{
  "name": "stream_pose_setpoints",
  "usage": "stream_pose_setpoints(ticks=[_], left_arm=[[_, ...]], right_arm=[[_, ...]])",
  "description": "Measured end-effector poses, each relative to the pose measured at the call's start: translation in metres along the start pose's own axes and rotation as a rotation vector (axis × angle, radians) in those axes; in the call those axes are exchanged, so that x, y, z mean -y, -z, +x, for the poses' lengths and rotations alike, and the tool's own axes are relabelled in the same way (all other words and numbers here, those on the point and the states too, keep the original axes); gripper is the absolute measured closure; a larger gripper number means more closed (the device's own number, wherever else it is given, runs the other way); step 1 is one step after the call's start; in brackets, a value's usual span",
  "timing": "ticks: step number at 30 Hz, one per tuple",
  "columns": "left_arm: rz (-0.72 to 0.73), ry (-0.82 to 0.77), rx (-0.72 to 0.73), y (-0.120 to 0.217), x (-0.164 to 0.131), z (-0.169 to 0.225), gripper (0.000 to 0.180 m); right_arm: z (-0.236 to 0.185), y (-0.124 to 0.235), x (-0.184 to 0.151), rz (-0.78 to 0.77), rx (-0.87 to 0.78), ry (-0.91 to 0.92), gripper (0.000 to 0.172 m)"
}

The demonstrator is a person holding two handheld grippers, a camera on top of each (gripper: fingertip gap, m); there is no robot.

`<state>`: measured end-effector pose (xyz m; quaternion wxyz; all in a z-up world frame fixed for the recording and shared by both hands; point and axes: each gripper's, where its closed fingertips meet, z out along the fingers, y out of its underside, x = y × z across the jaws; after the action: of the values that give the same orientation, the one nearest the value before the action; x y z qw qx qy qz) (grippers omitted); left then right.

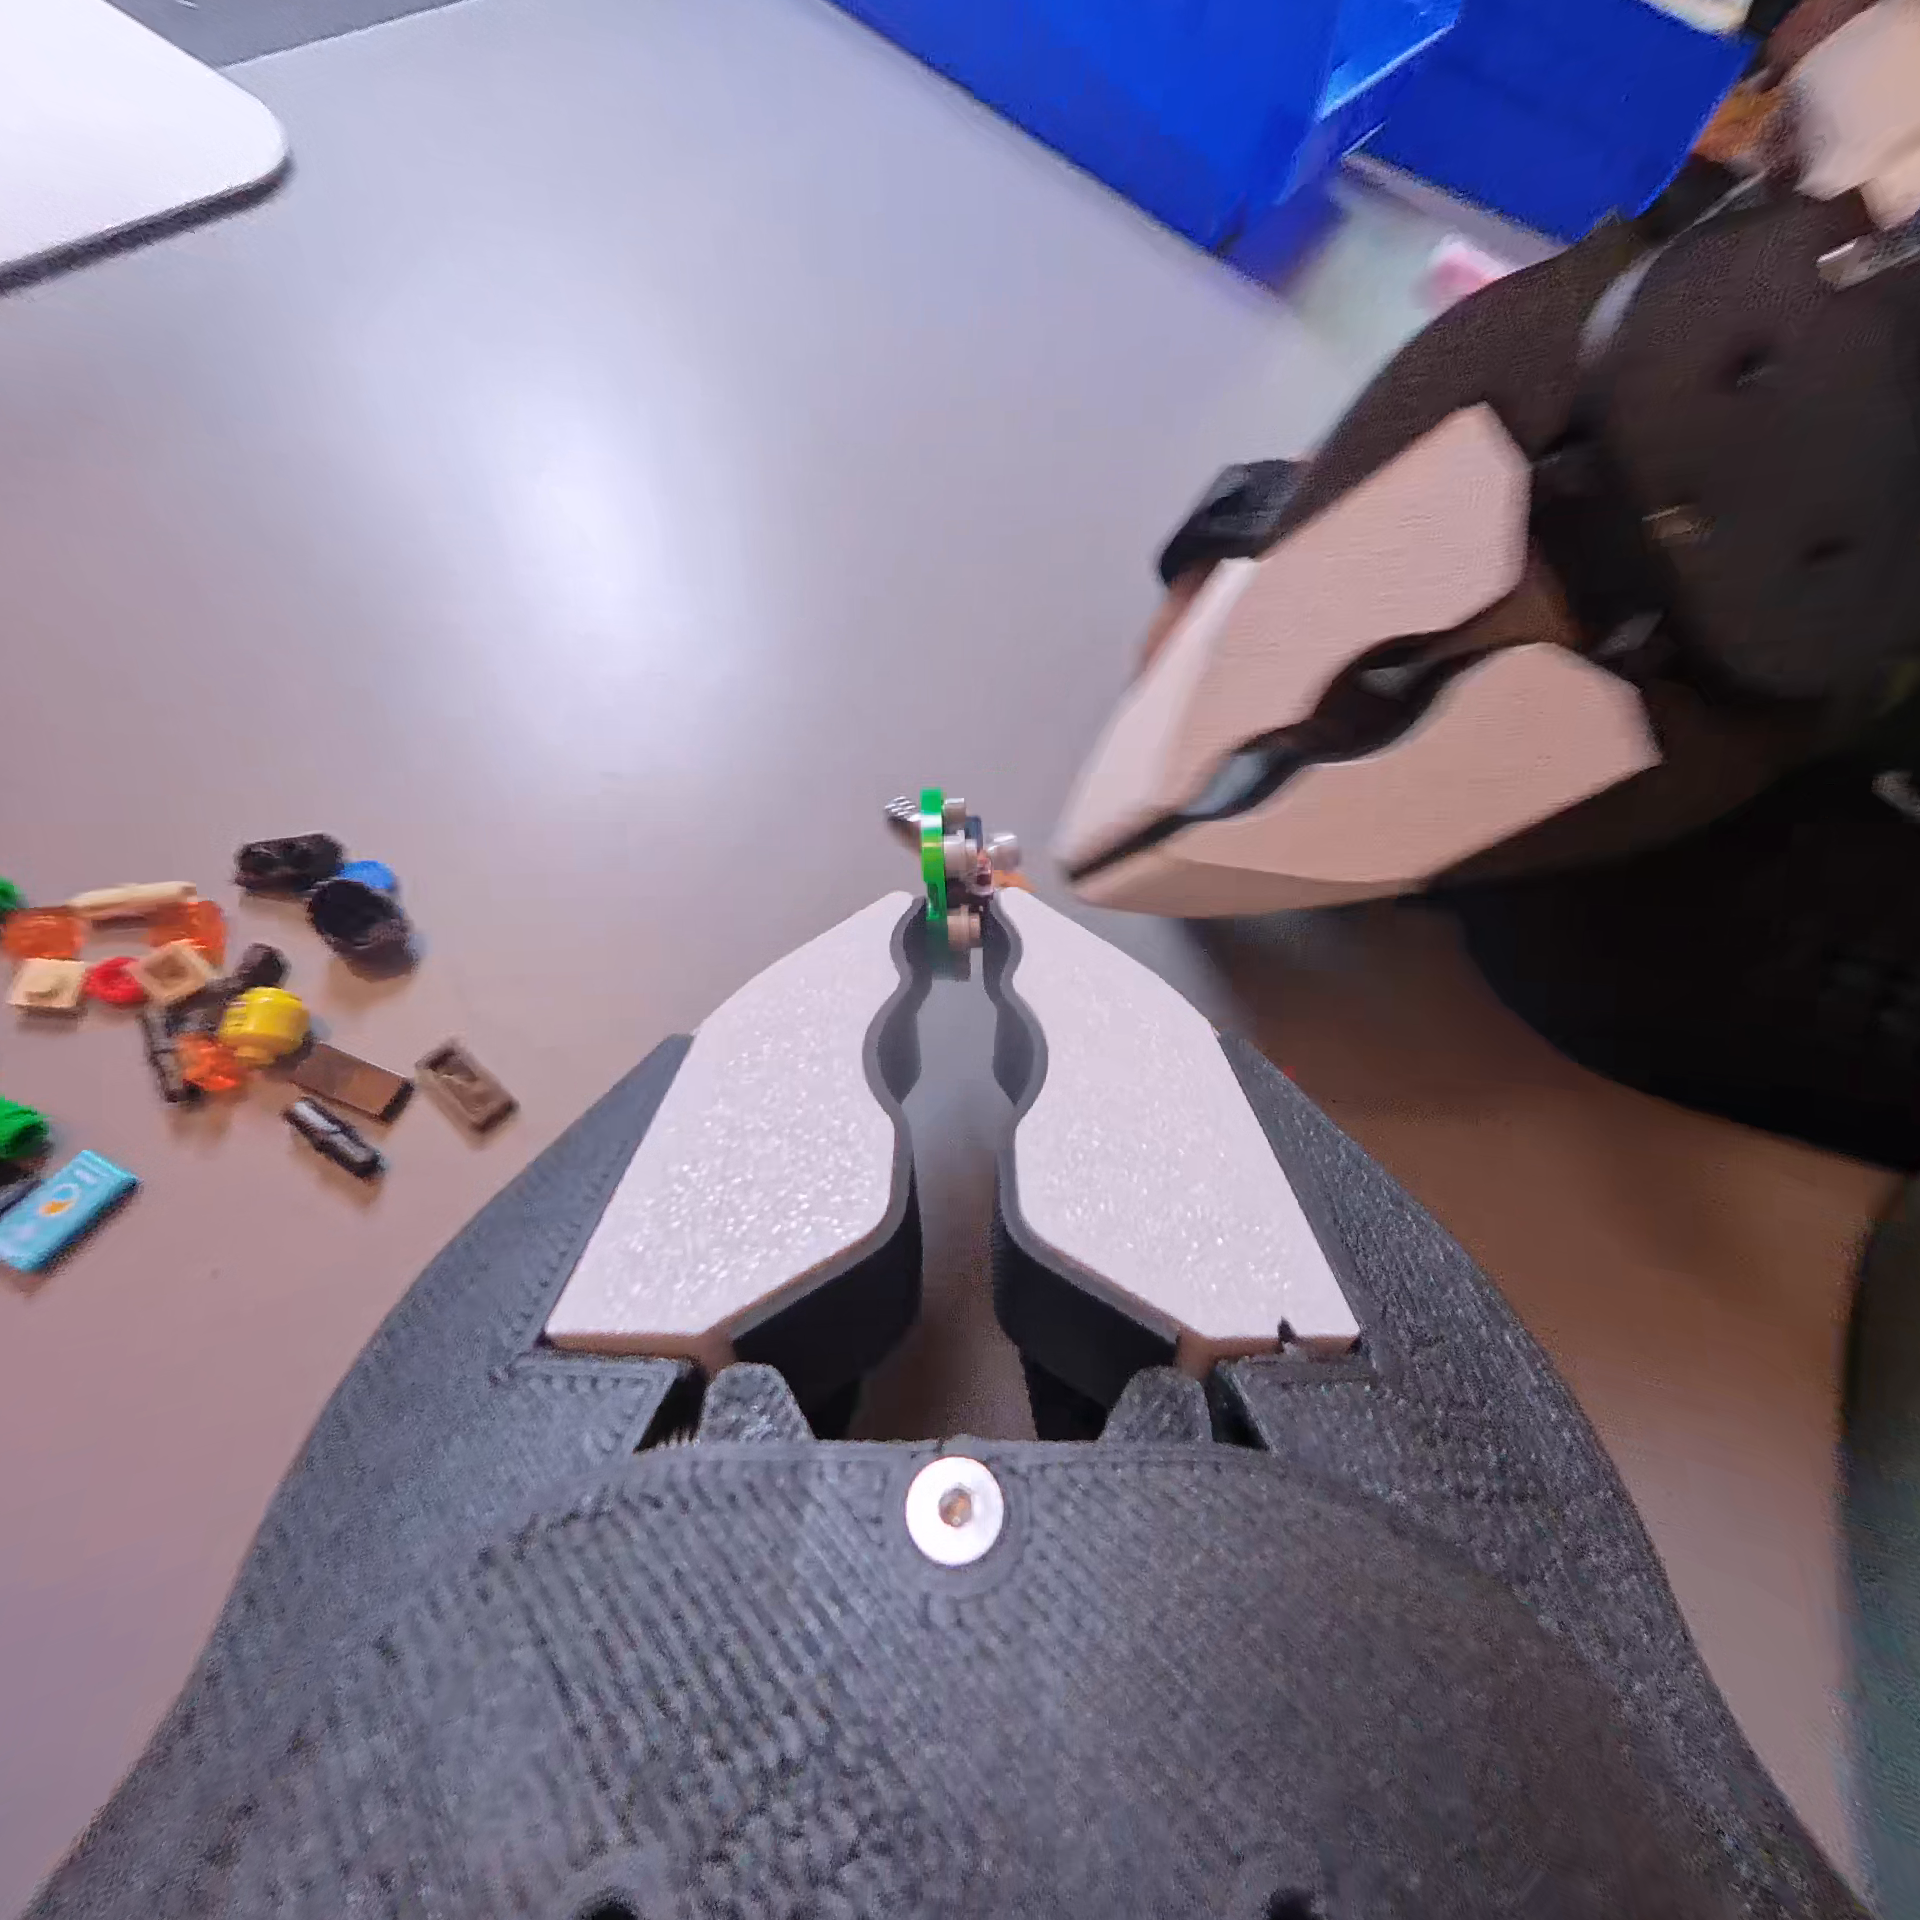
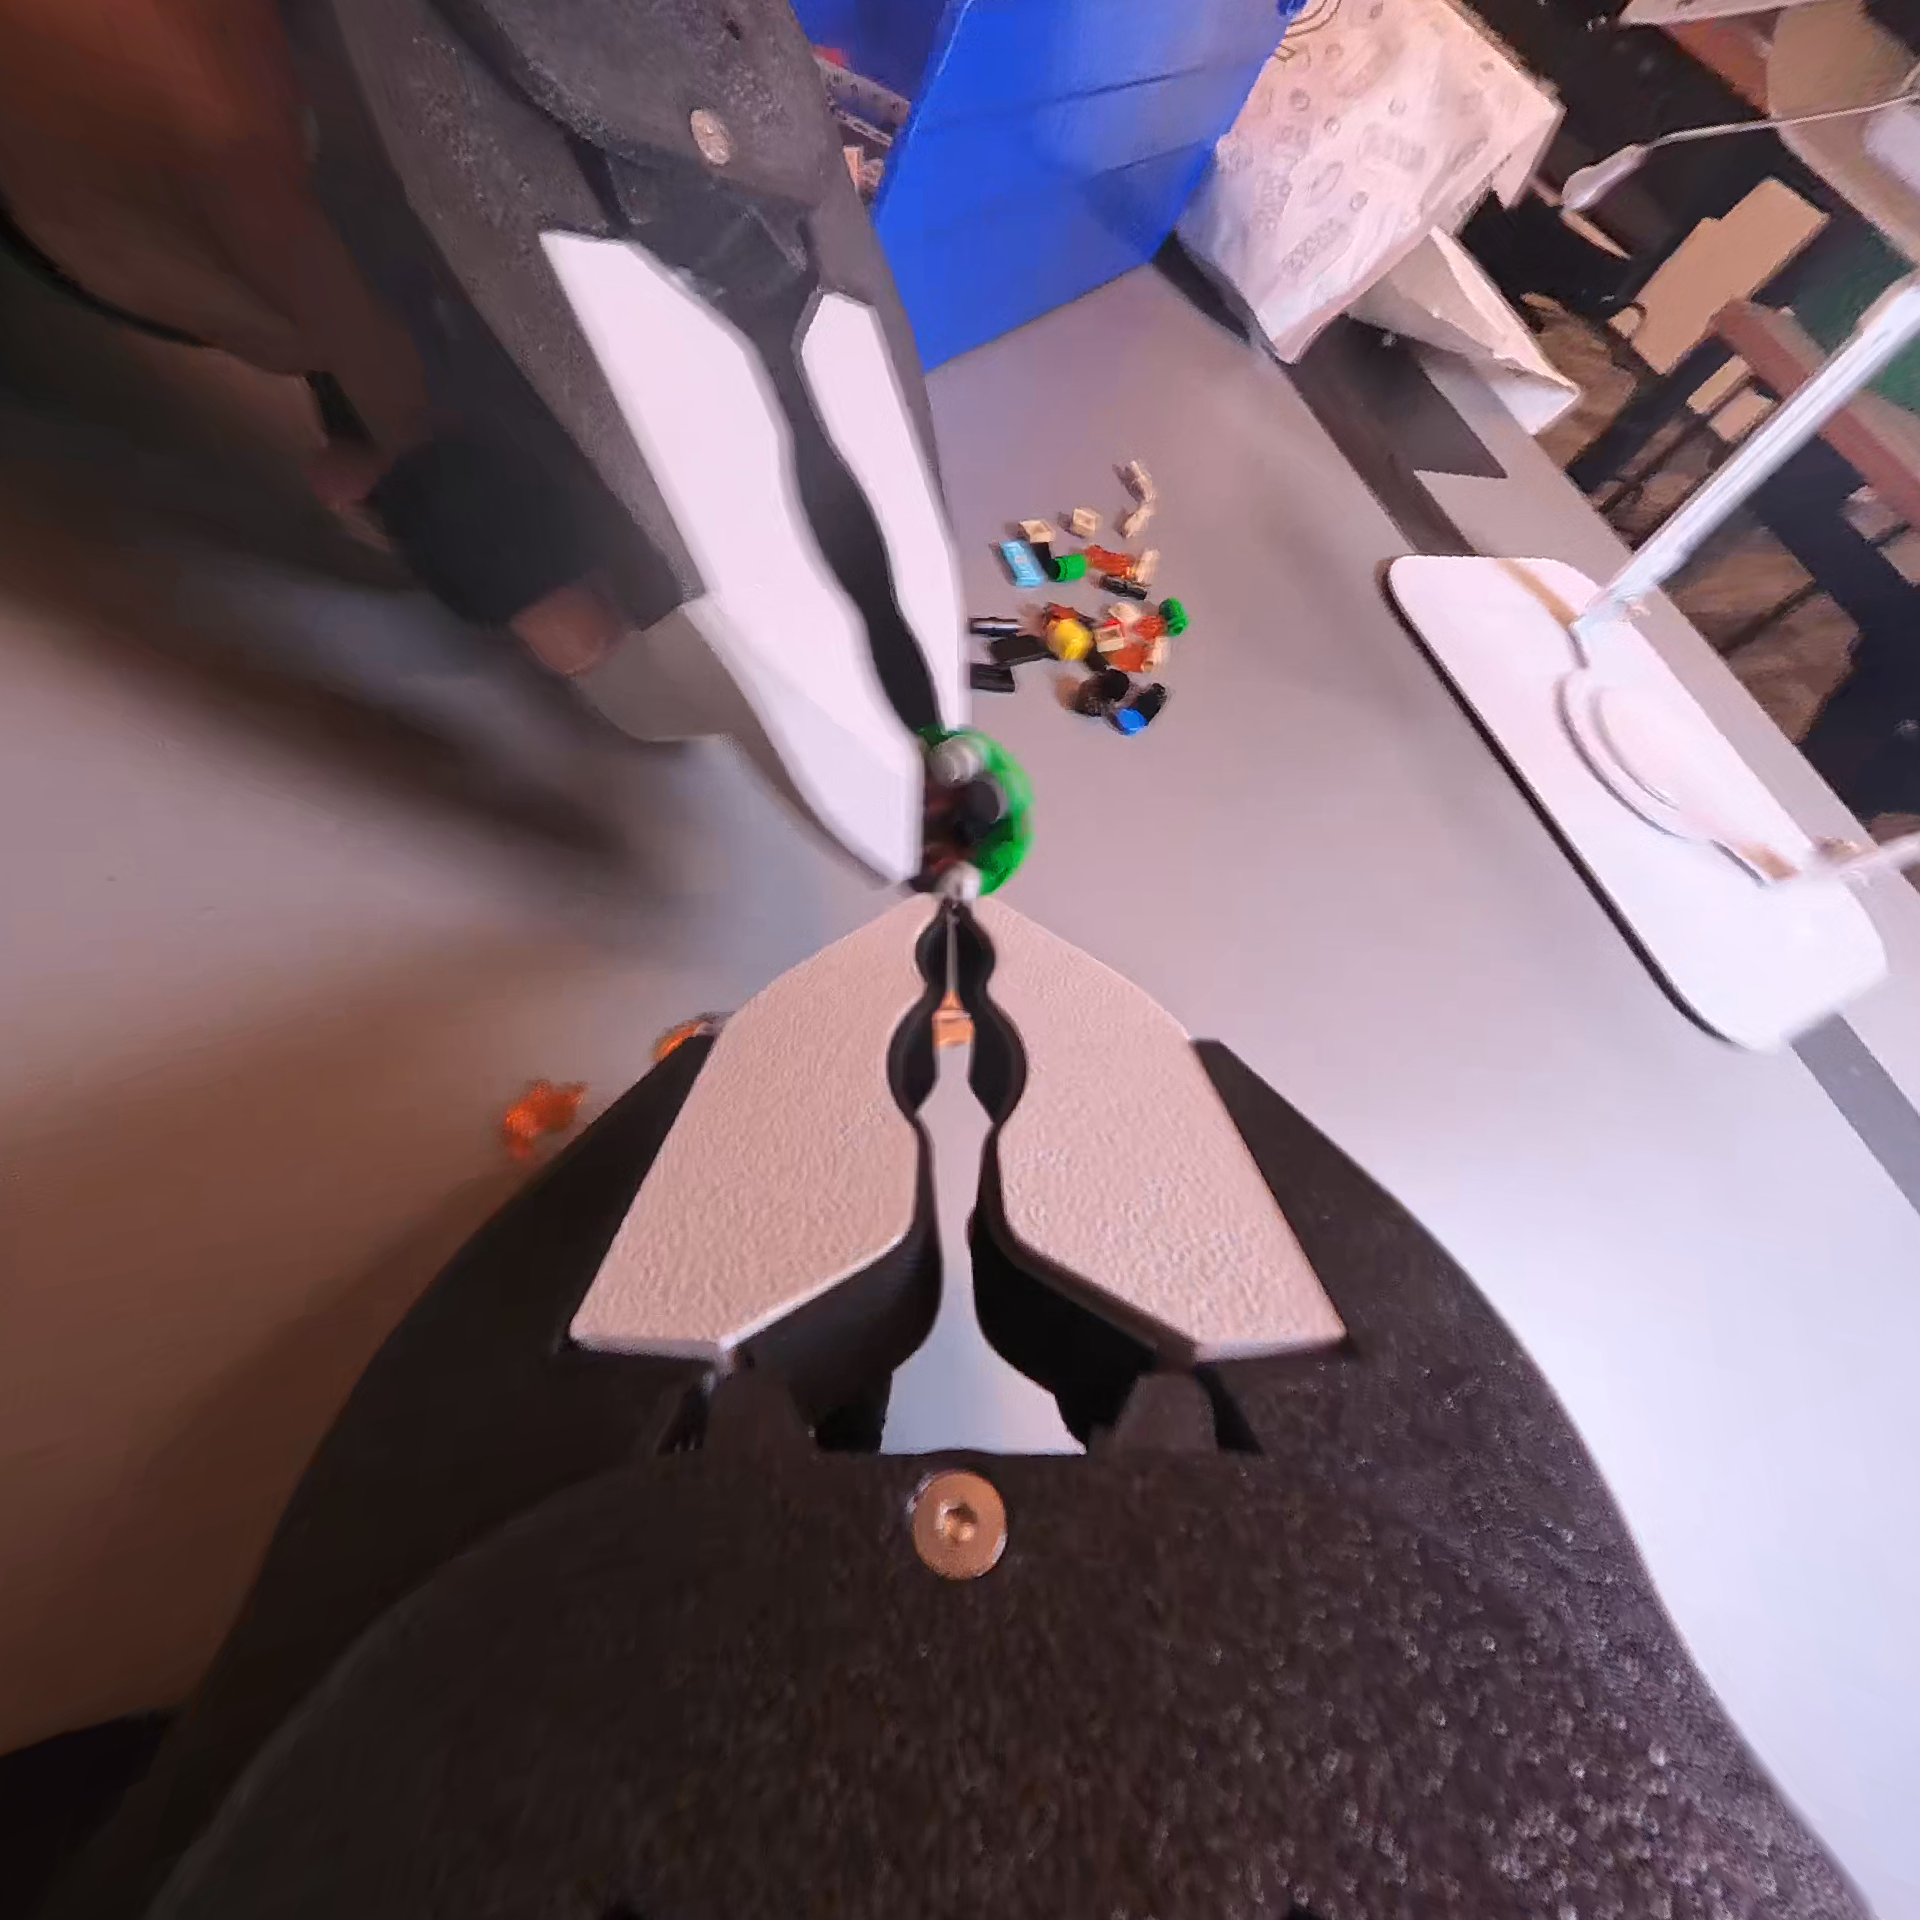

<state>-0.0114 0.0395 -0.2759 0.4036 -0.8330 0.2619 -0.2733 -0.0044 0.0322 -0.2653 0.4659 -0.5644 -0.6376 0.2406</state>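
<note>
Plainly mid-assembly: left tongs (image 1: 961,914) clamped on a small green-disc brick assembly (image 1: 940,862) at their tips, right tongs (image 2: 951,914) closed on a thin sliver just beside it, loose bricks (image 2: 1081,623) beyond on the counter (image 2: 1351,1039), needing fine alignment.

Left gripper (image 1: 954,914): reaching up from the lower centre of the left wrist view, fingers pinching a small green-and-grey brick assembly (image 1: 948,854) at the tips. Right gripper (image 2: 951,906): fingers meeting tip to tip, entering the left wrist view from the right, pointing left, tips near the assembly.
</note>
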Motion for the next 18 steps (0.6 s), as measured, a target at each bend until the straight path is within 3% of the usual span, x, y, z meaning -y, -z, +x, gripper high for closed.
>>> stream_pose_setpoints(ticks=[3, 9, 13, 18], left_arm=[[-0.016, 0.060, -0.035, -0.001, -0.003, -0.005, 0.171], [-0.004, 0.028, -0.060, 0.003, -0.003, 0.000, 0.171], [-0.020, 0.026, -0.122, 0.000, -0.007, 0.009, 0.171], [-0.038, -0.041, -0.156, -0.003, -0.009, 0.020, 0.171]], right_arm=[[-0.014, 0.001, 0.008, 0.029, 0.027, 0.094, 0.172], [-0.004, -0.001, -0.013, -0.056, 0.114, -0.063, 0.172], [0.007, 0.006, 0.002, 0.034, 0.091, -0.088, 0.158], [0.004, 0.008, 0.011, 0.076, 0.079, -0.005, 0.154]])
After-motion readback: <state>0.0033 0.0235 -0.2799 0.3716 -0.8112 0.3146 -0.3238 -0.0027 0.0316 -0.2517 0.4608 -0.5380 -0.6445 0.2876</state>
